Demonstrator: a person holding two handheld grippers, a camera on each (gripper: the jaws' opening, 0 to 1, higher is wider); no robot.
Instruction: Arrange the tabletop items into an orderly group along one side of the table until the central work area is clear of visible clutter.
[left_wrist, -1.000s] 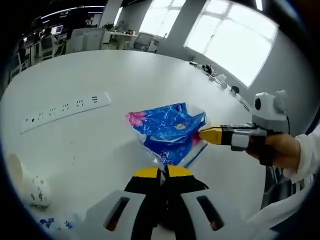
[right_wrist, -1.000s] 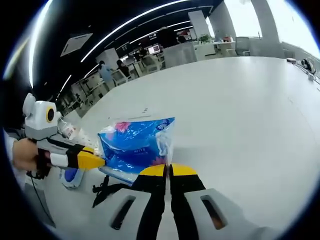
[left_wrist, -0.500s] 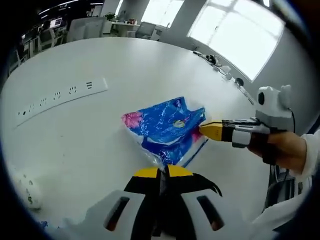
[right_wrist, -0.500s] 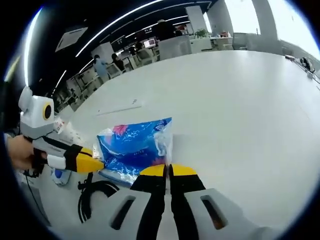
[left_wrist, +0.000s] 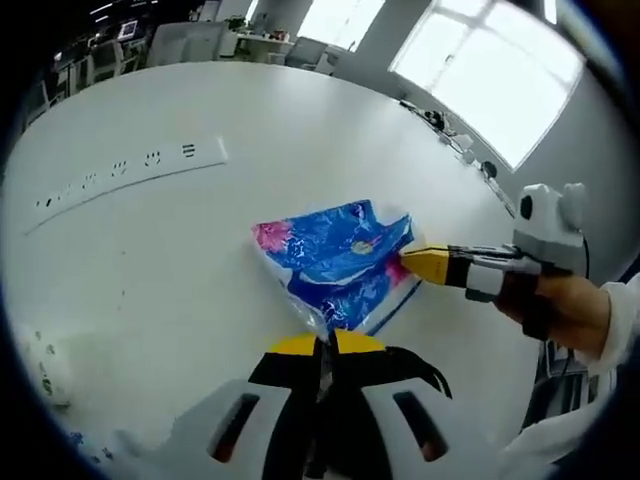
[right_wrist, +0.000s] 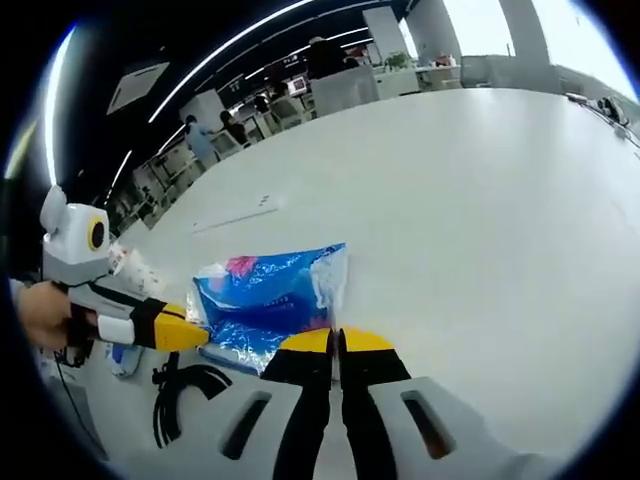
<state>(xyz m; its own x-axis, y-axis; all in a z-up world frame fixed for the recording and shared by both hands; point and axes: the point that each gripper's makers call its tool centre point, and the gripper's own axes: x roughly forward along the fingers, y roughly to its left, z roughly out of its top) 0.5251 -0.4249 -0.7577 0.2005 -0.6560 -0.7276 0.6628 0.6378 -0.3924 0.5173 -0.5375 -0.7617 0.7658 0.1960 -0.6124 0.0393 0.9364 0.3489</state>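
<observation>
- On the white table, near its edge, lies a blue plastic bag with pink flower print; left gripper view shows it just ahead of the left gripper.
- Left gripper jaws pressed together, yellow tips pinching the bag's near clear-plastic corner.
- Right gripper enters the left gripper view from the right, yellow tip touching the bag's right edge; a hand in a white sleeve holds it.
- Right gripper view: right gripper jaws closed, tips meeting at the bag corner; looks clamped on the bag's edge.
- Same view: left gripper comes in from the left, yellow tip at the bag's left side, held by a hand.
- Bag is flat-ish and crinkled, held at two opposite ends between both grippers; cannot tell whether it is lifted or resting on the table.
- Black cable coiled on the table just beside the bag, near the left gripper in the right gripper view; black cable loop also beside the left gripper's jaws in the left gripper view.
- White power strip lies well apart from the bag, toward the far left of the table.
- Small white patterned packet at the table's near left edge, partly cut off.
- Small items sit at the far table edge by the windows, too small to tell.
- Office desks and people in the dark background.
</observation>
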